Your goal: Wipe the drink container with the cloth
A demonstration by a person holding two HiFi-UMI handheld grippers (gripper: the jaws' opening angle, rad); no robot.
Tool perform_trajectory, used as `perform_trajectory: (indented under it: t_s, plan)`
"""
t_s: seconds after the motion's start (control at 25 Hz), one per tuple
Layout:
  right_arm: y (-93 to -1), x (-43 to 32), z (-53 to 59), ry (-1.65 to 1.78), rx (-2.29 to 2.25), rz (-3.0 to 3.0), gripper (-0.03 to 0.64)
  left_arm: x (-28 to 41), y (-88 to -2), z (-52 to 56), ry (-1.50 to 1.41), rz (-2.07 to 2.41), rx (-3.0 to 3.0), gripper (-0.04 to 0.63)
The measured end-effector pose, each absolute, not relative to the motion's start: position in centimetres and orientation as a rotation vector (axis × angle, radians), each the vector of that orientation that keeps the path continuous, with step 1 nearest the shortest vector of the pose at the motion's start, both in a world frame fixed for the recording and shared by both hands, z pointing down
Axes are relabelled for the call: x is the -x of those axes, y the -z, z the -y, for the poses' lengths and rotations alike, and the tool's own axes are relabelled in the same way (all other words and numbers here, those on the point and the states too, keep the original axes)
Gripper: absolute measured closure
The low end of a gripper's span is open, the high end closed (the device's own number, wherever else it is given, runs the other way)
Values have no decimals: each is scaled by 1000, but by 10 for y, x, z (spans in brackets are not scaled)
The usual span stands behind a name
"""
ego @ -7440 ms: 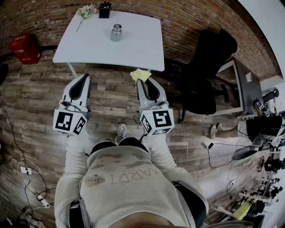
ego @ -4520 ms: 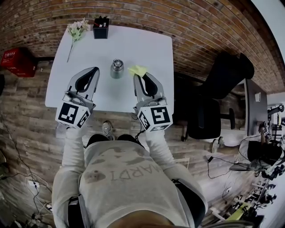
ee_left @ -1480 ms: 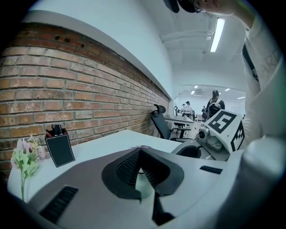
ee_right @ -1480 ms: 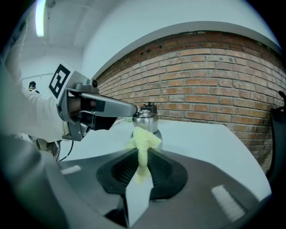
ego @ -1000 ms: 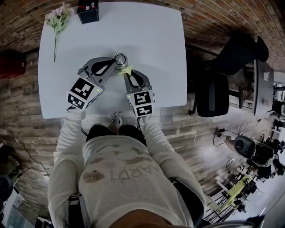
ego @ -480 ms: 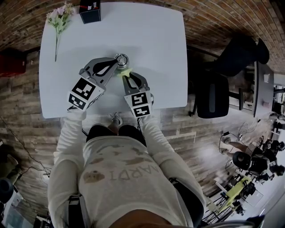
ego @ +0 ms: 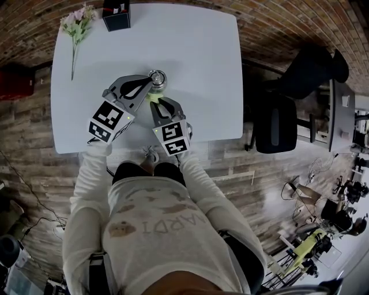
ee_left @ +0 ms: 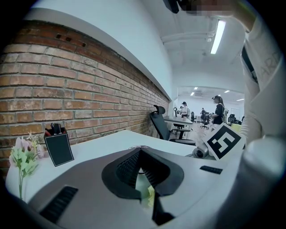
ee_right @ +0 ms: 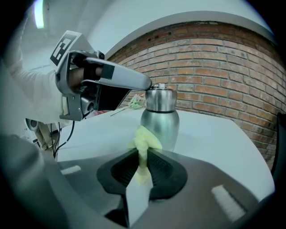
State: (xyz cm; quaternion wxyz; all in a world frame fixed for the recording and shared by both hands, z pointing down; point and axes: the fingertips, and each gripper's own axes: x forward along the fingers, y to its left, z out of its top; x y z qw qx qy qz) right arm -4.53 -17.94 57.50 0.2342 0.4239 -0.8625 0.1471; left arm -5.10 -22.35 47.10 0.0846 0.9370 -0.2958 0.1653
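A steel drink container (ego: 157, 77) stands upright on the white table (ego: 202, 69). In the right gripper view it (ee_right: 160, 118) rises just beyond the jaws. My left gripper (ego: 151, 82) is shut with its tips at the container's lid, seemingly pinching its top edge; the right gripper view shows that gripper (ee_right: 148, 84) touching the cap. My right gripper (ego: 154, 103) is shut on a yellow cloth (ego: 153, 96). The cloth (ee_right: 144, 139) lies against the lower front of the container's body. In the left gripper view the jaws (ee_left: 140, 152) meet, with a strip of cloth (ee_left: 150, 196) below them.
A flower sprig (ego: 75, 20) and a black pen holder (ego: 115, 12) sit at the table's far edge. A black office chair (ego: 288, 109) stands right of the table, a red box (ego: 14, 80) on the floor at its left. The brick wall runs behind.
My right gripper has swung left and slightly nearer, and the cloth has slid round the container's near side toward the left. The left gripper and the container have stayed put.
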Motion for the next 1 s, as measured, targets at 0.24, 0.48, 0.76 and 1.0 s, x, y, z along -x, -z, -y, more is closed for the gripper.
perform_trajectory:
  t_s: [0.24, 0.48, 0.76, 1.0]
  plan:
    - [-581, 56, 176, -398, -1126, 2369, 546, 52, -472, 223, -490, 885, -2793, 594]
    - [-575, 57, 175, -420, -1139, 2404, 545, 52, -471, 223, -502, 891, -2796, 594]
    - [-552, 39, 170, -419, -1218, 2438, 545, 53, -471, 222, -567, 978, -2835, 594]
    - [-531, 22, 165, -388, -1262, 2461, 545, 65, -458, 217, -439, 1115, -2794, 594]
